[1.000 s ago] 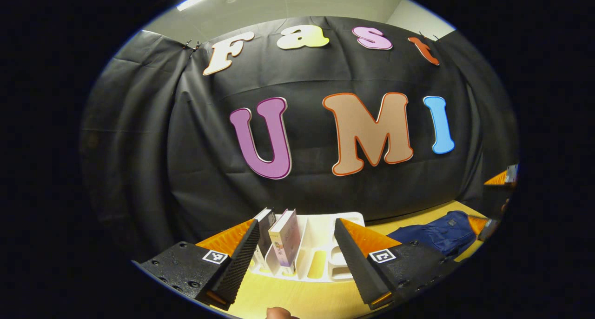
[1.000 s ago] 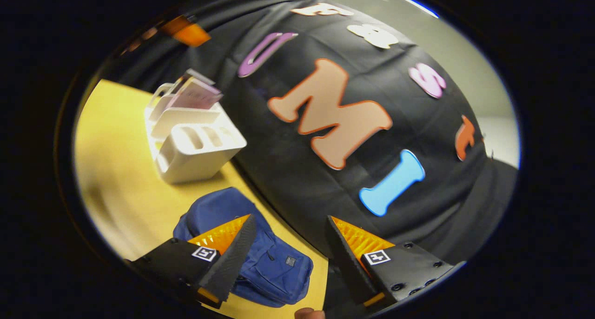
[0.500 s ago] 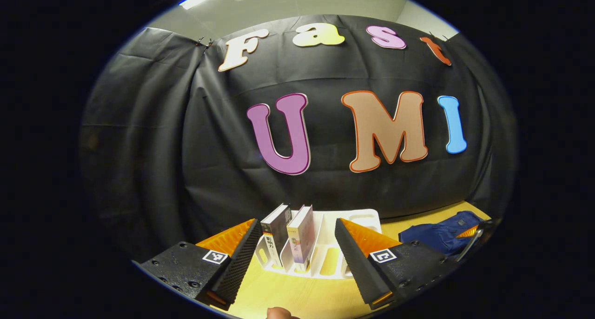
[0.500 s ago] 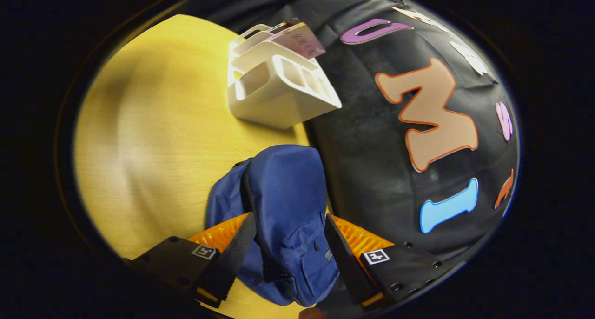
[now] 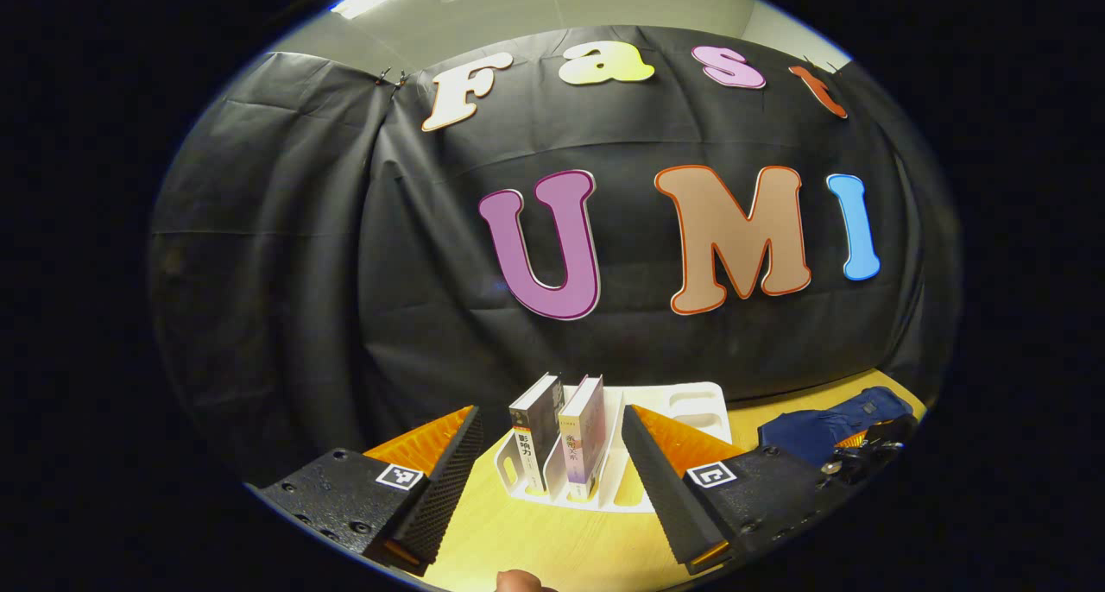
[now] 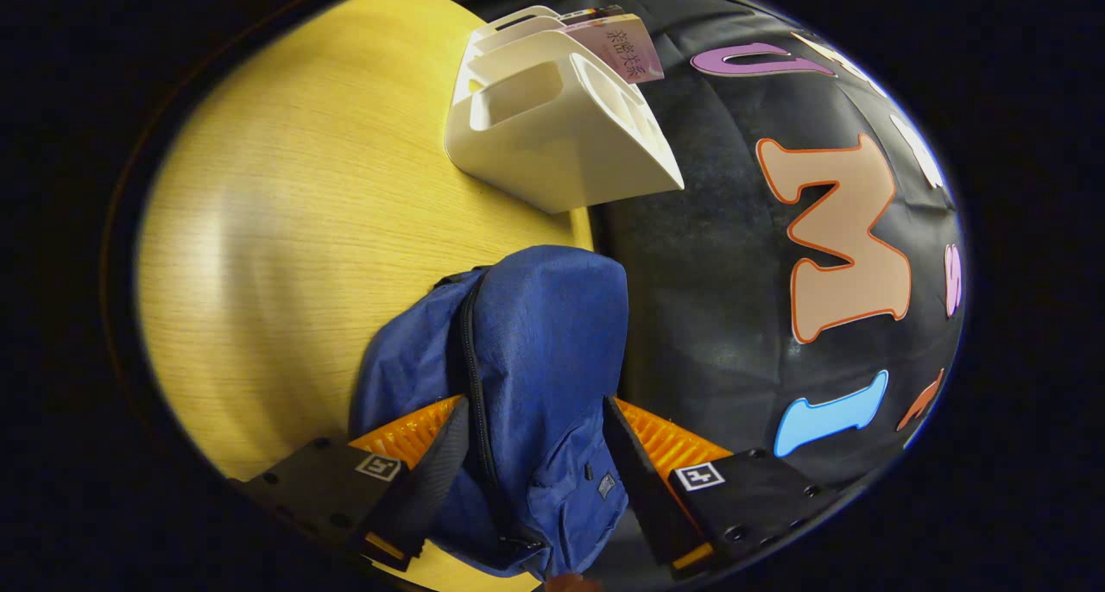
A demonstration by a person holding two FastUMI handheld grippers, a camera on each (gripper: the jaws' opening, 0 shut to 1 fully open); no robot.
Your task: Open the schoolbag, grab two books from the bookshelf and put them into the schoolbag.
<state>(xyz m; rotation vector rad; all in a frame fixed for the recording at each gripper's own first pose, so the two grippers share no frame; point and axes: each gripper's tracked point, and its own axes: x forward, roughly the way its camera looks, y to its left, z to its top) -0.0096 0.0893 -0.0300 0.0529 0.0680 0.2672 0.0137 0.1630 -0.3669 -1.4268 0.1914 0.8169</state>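
- Two books [image 5: 559, 441] stand upright side by side in the white bookshelf [image 5: 682, 406] on the yellow wooden table [image 6: 285, 229], near the black cloth wall; neither has been taken yet.
- By my reading, the step in hand is the first one: opening the blue schoolbag [image 6: 535, 350], whose zipper [image 6: 476, 385] looks closed along its whole visible run.
- Right gripper [image 6: 535, 471]: fingers spread apart, straddling the bag's lower part with the zipper line just inside one finger; I cannot tell whether either finger touches the fabric.
- Left gripper [image 5: 548, 480]: fingers wide apart and holding nothing, hovering over the table with the two books framed between them but well beyond the tips.
- Next, the right gripper likely needs to find the zipper pull, near the bag's bottom edge as far as I can tell, and pinch it before dragging along the track.
- The bag lies flat just beside the bookshelf, against the wall.
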